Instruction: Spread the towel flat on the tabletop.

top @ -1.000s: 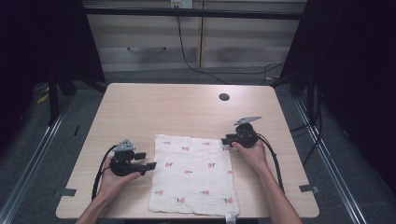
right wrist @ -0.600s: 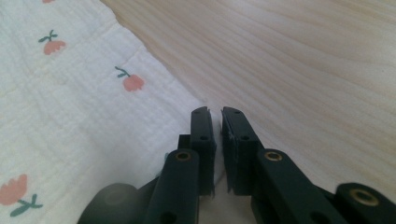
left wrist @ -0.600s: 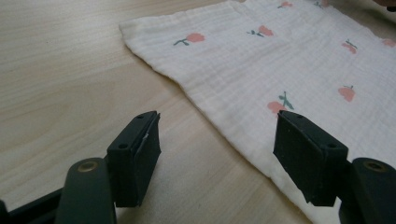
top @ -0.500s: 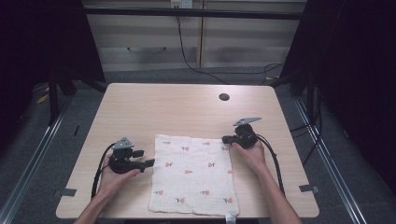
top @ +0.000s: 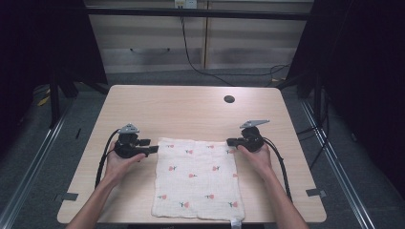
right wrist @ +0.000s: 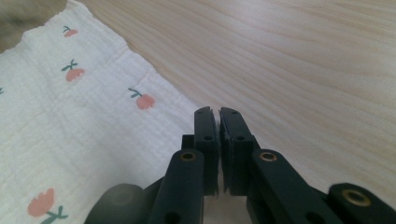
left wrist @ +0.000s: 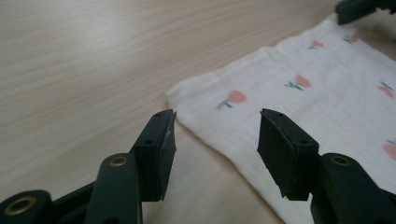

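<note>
A white cloth (top: 197, 179) printed with small red flowers lies flat on the near half of the wooden table (top: 181, 109). My left gripper (top: 152, 150) sits at the cloth's far left corner. In the left gripper view it (left wrist: 217, 123) is open, with the cloth's (left wrist: 317, 88) corner and edge lying between the jaws. My right gripper (top: 229, 141) rests at the far right corner. In the right gripper view it (right wrist: 218, 114) is shut, and the cloth's (right wrist: 70, 121) corner runs into the closed jaws.
A small round dark hole (top: 229, 99) marks the table's far right part. Bare wood stretches beyond the cloth to the far edge. Cables trail from both grippers toward the near edge. The right gripper's tip (left wrist: 359, 8) shows at the top of the left gripper view.
My left gripper has moved away from the person, up to the cloth's far left corner. The right gripper and the cloth have stayed where they were.
</note>
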